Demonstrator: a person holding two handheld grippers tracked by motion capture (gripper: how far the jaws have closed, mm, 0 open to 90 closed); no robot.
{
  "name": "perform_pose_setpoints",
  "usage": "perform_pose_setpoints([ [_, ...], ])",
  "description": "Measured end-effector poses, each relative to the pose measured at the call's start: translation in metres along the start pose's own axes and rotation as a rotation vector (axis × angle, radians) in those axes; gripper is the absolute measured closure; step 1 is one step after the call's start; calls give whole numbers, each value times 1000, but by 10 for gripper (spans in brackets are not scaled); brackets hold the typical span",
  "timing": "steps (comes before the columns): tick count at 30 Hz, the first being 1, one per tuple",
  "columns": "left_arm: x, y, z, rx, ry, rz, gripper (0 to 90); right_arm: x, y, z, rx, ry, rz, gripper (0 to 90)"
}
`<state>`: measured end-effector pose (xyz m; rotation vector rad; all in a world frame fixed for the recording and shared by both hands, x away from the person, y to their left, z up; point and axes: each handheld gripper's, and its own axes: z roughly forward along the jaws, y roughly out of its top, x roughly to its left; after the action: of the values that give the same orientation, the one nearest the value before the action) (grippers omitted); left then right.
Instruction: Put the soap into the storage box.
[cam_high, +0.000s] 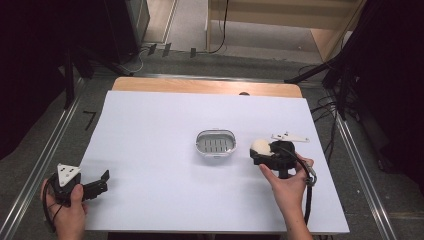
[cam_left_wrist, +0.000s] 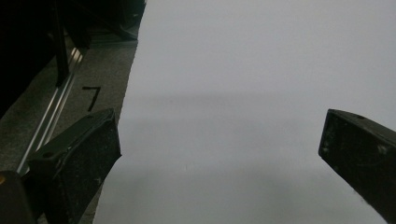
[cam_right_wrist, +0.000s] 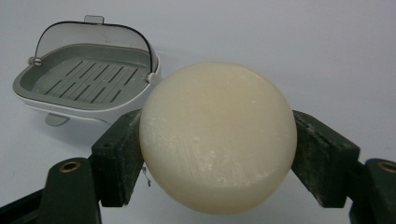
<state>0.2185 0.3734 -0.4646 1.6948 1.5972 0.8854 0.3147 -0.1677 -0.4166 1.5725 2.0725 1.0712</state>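
At the near left corner of the desk (cam_high: 150, 125), the left gripper (cam_high: 100, 184) is held low in a hand, pointing toward the right edge, its jaws apart with nothing between them. Right of the middle, the right gripper (cam_high: 257, 150) is gripped from behind, its jaws clamped on a round cream soap (cam_right_wrist: 217, 137). Just beyond it, the open soap dish (cam_high: 215, 142) is seen mid-desk

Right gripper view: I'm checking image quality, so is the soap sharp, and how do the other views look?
Right gripper view: soap sharp, evenly lit, soap box slightly soft. Left gripper view: dim, tongs blurred, soft shadow band on table. High view: surroundings dark, sheet bright.
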Motion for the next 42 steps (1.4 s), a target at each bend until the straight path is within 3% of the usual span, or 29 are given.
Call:
perform_pose_setpoints([
  [42, 1, 0, 0, -3, -4, -8, 0, 44, 32, 21, 0, 54, -63, 257],
])
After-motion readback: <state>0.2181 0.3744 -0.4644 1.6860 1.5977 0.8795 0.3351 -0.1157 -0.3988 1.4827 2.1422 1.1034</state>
